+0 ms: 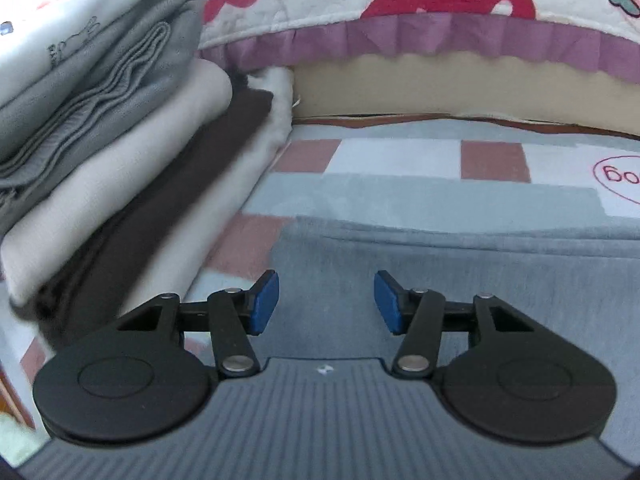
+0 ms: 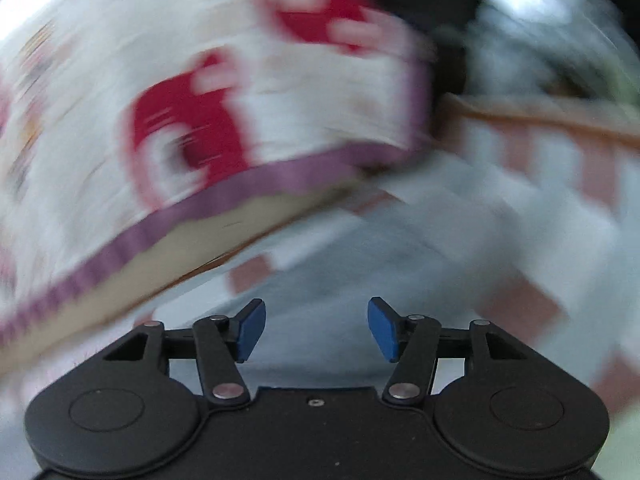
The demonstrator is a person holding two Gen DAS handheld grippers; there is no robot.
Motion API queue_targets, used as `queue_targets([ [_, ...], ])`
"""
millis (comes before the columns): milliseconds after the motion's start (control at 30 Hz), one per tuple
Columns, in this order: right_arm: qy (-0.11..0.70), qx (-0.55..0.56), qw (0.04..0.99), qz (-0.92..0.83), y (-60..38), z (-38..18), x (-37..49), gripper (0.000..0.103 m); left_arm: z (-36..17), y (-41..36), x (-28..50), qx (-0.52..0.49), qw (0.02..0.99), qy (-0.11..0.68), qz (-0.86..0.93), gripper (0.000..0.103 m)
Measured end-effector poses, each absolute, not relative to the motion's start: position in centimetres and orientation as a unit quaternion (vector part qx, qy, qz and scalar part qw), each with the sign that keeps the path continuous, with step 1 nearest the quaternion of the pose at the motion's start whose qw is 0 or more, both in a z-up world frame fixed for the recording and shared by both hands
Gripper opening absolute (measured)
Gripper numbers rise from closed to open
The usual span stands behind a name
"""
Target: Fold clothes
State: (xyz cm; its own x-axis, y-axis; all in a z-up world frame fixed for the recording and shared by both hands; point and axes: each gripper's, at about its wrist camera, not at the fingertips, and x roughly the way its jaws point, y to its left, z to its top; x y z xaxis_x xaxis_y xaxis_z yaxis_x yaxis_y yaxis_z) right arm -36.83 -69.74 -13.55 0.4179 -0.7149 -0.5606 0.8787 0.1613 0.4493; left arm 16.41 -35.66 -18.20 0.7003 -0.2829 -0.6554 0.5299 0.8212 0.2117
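Left gripper: the black two-finger left gripper with blue pads stands wide apart, nothing between its fingers.
Under it: a flat grey-blue knit garment lies spread beneath and ahead of the left gripper's fingers.
To its left: a stack of folded clothes, a pale grey piece on top, then cream, dark brown and white layers, just beside the garment.
Beyond: a chequered pink, white and blue mat, then a white quilted bed cover with red shapes and a purple frill.
Right gripper: the matching black right gripper is spread wide and empty; its view is badly blurred.
Ahead of it: the chequered mat, and to its left the frilled cover.
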Motion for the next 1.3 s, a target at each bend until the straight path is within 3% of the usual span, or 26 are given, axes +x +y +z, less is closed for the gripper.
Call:
queue_targets([
  [167,-0.002,0.508,0.673,-0.538,-71.4,-15.9,-42.0,0.062,-12.7,-41.0,9.2,0.21,0.873,0.27,-0.347,0.053],
  [300,-0.006,0.523,0.651,-0.55,-72.7,-16.8,-42.6,0.062,-8.5,-47.1,3.0,0.256,0.793,0.289,-0.472,0.053],
  [533,-0.003,0.529,0.647,-0.55,-74.3,-16.7,-43.9,0.063,-5.7,-57.7,-9.0,0.42,0.623,0.271,-0.601,0.053],
  [667,0.004,0.569,0.634,-0.523,-75.7,-18.2,-44.1,0.063,-8.1,-61.7,-18.2,0.554,0.552,0.155,-0.603,0.053],
  [733,0.015,0.571,0.644,-0.509,-76.5,-18.4,-43.6,0.06,-9.4,-63.1,-20.5,0.557,0.539,0.16,-0.611,0.053],
  [767,0.021,0.562,0.651,-0.51,-76.8,-18.3,-43.3,0.054,-9.9,-63.6,-21.4,0.557,0.534,0.163,-0.615,0.053],
  [800,0.027,0.546,0.661,-0.515,-76.9,-18.0,-43.0,0.033,-10.4,-64.2,-22.4,0.557,0.528,0.166,-0.619,0.053],
  [1000,0.001,0.531,0.679,-0.507,-78.5,-17.6,-42.8,0.026,-13.2,-69.3,-27.4,0.523,0.551,0.143,-0.634,0.052],
  [1300,0.086,0.448,0.705,-0.543,-80.9,-15.8,-40.7,0.023,-18.9,-74.1,-24.4,0.313,0.682,0.274,-0.601,0.054],
])
